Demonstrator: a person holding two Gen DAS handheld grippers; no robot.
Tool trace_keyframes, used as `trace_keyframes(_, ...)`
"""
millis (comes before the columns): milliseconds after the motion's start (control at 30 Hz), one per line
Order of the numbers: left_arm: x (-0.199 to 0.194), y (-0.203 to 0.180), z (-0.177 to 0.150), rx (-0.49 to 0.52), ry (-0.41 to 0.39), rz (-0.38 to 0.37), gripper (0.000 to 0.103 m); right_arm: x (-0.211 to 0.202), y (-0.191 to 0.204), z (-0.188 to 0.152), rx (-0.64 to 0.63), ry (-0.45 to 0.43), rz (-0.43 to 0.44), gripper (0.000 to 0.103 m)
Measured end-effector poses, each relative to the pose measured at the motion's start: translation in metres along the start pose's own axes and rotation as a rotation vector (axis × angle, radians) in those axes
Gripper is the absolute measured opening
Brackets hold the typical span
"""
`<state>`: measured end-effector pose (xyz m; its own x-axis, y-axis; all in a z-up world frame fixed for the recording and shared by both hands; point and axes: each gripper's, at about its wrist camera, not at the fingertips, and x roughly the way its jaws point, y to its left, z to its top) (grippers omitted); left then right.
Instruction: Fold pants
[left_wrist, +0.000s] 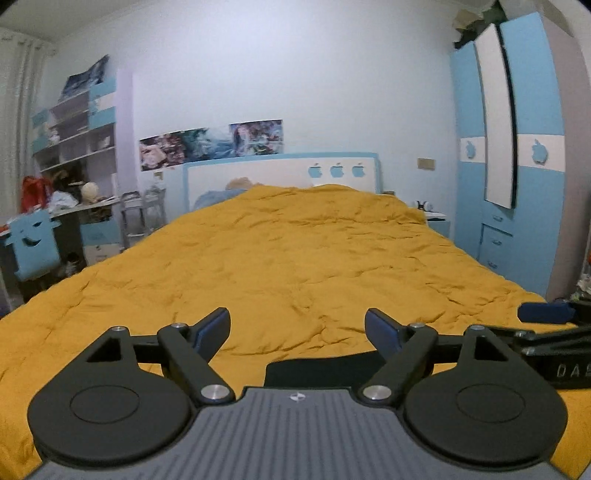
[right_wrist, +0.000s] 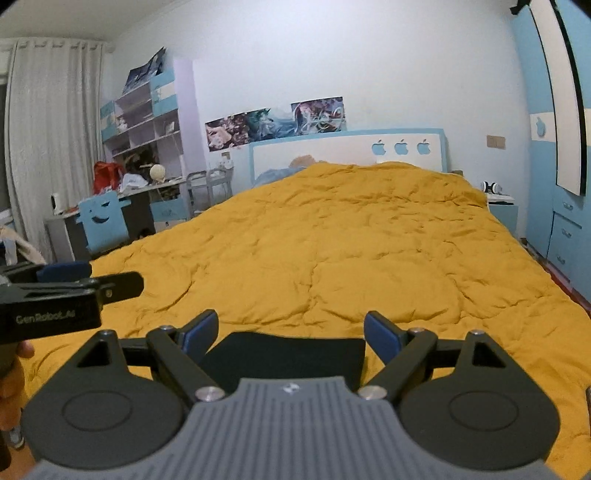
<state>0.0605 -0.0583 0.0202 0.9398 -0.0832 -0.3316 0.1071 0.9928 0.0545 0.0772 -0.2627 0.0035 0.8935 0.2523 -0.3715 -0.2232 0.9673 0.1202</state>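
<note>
Two wrist views over a bed covered by a rumpled mustard-yellow quilt (left_wrist: 295, 258). One folded dark, near-black pair of pants (right_wrist: 288, 356) lies flat on the quilt near its closest edge. In the right wrist view it shows as a broad rectangle just beyond the right gripper (right_wrist: 291, 332); the left wrist view shows only a narrow strip of it below the left gripper (left_wrist: 297, 328). Both grippers' jaws stand wide apart with nothing between them, clear of the cloth.

Each view catches the other gripper at its edge; only the right view shows lettering on it, and part of a hand (right_wrist: 14, 373) beneath.

Counted: three blue apple cut-outs on the white headboard (left_wrist: 280, 173); one blue chair with a smiling-face back (right_wrist: 101, 218); one blue-and-white wardrobe (left_wrist: 517, 166), seen fully only from the left.
</note>
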Motion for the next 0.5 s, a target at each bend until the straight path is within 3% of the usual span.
trace_keyframes(333,-0.015,0.0,-0.038,-0.034,0.131,0.052,0.097,-0.031,0.015,-0.046,-0.016,0.068,-0.018,0.082)
trace_keyframes(500,-0.027,-0.01,-0.054,0.024,0.216,0.075,0.097,-0.044,0.02,-0.064,-0.007,0.108,-0.036,0.082)
